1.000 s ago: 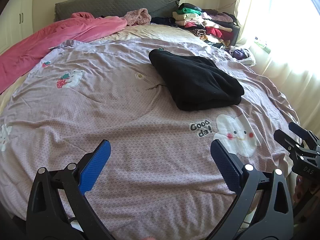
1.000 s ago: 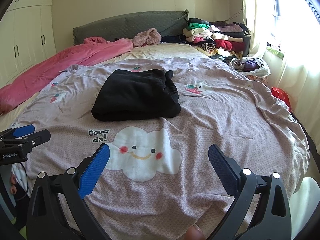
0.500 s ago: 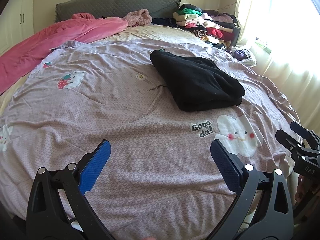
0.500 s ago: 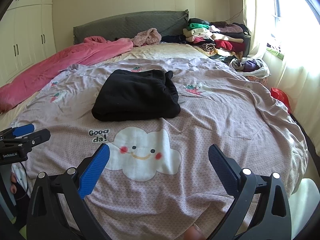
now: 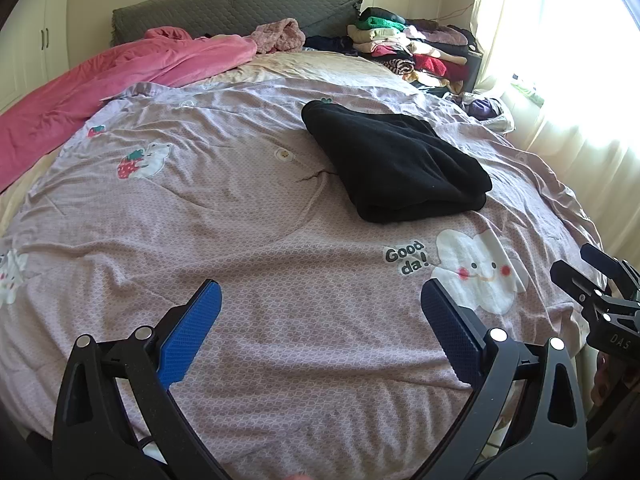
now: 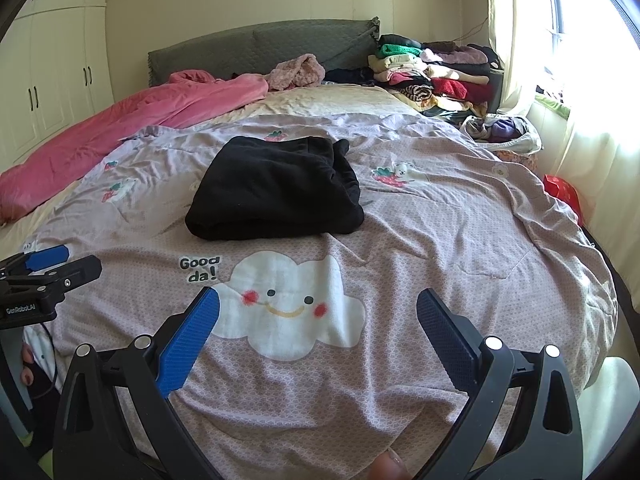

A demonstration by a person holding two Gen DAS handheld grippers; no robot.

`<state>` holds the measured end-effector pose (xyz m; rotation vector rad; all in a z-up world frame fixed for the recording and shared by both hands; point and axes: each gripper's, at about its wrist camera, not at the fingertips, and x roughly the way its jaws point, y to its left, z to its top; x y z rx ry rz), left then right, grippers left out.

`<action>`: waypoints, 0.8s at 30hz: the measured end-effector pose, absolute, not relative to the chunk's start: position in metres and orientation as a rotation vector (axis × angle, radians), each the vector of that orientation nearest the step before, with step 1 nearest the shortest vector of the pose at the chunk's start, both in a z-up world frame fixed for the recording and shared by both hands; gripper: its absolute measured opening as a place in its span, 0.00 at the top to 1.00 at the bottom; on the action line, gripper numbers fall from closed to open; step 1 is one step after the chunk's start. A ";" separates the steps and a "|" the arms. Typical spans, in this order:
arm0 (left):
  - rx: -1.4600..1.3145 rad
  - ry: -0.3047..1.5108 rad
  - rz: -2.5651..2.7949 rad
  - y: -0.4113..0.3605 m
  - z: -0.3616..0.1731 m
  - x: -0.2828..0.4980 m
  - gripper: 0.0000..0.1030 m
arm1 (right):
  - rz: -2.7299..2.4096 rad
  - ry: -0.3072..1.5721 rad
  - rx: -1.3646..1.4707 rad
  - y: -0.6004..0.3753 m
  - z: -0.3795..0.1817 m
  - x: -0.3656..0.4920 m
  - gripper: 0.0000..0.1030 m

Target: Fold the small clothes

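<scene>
A bed (image 5: 60, 320) fills both views, spread with a lilac quilt (image 6: 460, 240) printed with strawberries and a smiling white cloud (image 6: 288, 304) beside the words "Good da!". A pink blanket (image 5: 80, 96) lies bunched along the left side up to the grey headboard (image 6: 256, 44). A stack of folded clothes (image 6: 432, 72) sits at the far right corner by the bright window. The black garment (image 6: 272, 192) lies folded into a thick rectangle in the middle of the quilt, just beyond the cloud print, touched by neither tool. The left gripper (image 5: 318, 324) hovers over the near edge with its blue fingers (image 5: 192, 332) spread wide and holding nothing; the right gripper (image 6: 318, 326) does the same above the cloud, fingers (image 6: 188, 340) wide apart
</scene>
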<state>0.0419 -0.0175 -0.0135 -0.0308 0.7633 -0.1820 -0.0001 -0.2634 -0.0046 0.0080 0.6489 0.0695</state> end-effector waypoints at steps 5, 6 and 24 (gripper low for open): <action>-0.027 0.764 -0.175 -0.014 -0.012 0.043 0.09 | 0.069 0.650 0.011 -0.263 -0.005 0.000 0.04; -0.025 0.765 -0.174 -0.012 -0.011 0.044 0.09 | 0.070 0.652 0.012 -0.263 -0.005 0.000 0.04; -0.093 0.754 -0.075 0.031 -0.009 0.063 0.09 | -0.328 0.671 0.185 -0.371 -0.027 -0.022 0.04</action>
